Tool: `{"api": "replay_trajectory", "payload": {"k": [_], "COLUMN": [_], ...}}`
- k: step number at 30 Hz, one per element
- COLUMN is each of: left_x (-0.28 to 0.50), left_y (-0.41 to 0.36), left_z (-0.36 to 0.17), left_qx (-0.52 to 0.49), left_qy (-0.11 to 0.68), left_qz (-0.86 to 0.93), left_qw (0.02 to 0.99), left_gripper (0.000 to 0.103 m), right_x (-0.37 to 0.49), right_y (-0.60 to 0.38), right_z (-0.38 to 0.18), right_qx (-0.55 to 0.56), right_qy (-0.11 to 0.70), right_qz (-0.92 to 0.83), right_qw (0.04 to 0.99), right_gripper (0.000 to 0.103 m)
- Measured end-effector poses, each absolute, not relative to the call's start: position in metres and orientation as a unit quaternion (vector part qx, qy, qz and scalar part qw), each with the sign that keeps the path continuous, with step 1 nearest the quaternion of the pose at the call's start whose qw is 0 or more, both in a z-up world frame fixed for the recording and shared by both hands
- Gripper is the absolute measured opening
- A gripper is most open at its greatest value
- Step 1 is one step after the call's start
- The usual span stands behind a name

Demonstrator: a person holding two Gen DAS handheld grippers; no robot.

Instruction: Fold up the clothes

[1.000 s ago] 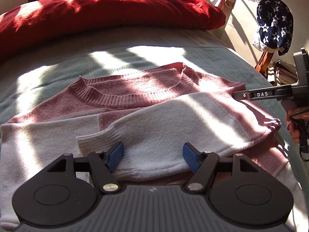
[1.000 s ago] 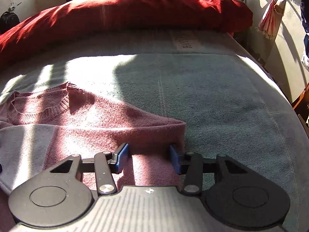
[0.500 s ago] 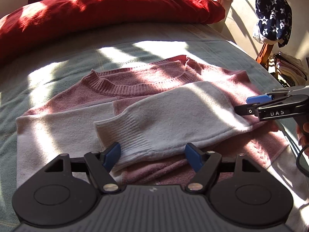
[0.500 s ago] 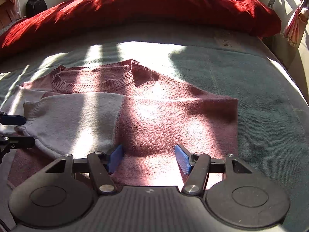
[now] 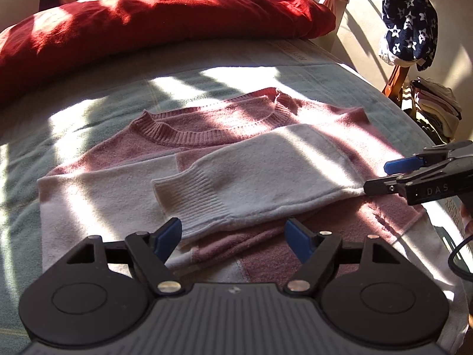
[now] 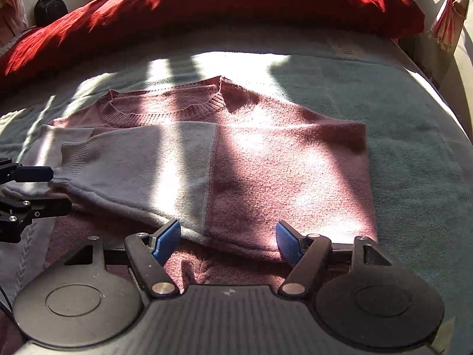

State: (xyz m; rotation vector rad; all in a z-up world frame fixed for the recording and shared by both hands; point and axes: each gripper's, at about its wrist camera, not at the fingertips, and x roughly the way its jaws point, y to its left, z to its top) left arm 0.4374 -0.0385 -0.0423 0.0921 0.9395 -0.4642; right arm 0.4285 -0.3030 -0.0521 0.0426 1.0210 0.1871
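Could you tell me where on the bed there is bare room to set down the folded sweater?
Bare green blanket lies right of the sweater, and a strip runs between its collar and the red duvet. Near the camera, both grippers crowd the sweater.

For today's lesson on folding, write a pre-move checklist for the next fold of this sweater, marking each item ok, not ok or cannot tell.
1. Right sleeve folded across the sweater: ok.
2. Left gripper opening, nothing pinched: ok.
3. Right gripper opening, nothing pinched: ok.
4. Collar flat: ok.
5. Hem smooth: cannot tell, hidden.
6. Bed cover beside the sweater free of clutter: ok.
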Motion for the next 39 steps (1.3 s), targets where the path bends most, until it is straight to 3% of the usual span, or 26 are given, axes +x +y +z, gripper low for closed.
{"api": "replay_trajectory", "payload": {"k": [11, 20, 28, 30, 39], "left_x": [0.365, 0.305, 0.260, 0.259, 0.355], "left_y": [0.004, -0.021, -0.001, 0.002, 0.009], "left_z": [0.001, -0.064, -0.065, -0.058, -0.051], "left_qx": [0.194, 0.163, 0.130, 0.130, 0.112], "left_qy": [0.470, 0.508, 0.546, 0.538, 0.443], "left_qz": [-0.239, -0.269, -0.231, -0.230, -0.209], "left_qw": [0.828, 0.802, 0.795, 0.800, 0.865], "left_gripper": [0.079, 0.079, 0.083, 0.083, 0.083], "right_x": [0.372, 0.337, 0.299, 0.293, 0.293], "right_y": [-0.302, -0.260, -0.282, -0.286, -0.284], "right_z": [-0.021, -0.064, -0.070, -0.074, -0.079], "right_qx": [-0.047, -0.113, -0.093, -0.088, -0.074], "right_qy": [0.512, 0.518, 0.545, 0.552, 0.551], "right_qz": [0.123, 0.169, 0.165, 0.158, 0.143], "right_qw": [0.849, 0.831, 0.817, 0.814, 0.819], "right_gripper": [0.076, 0.078, 0.091, 0.098, 0.103]}}
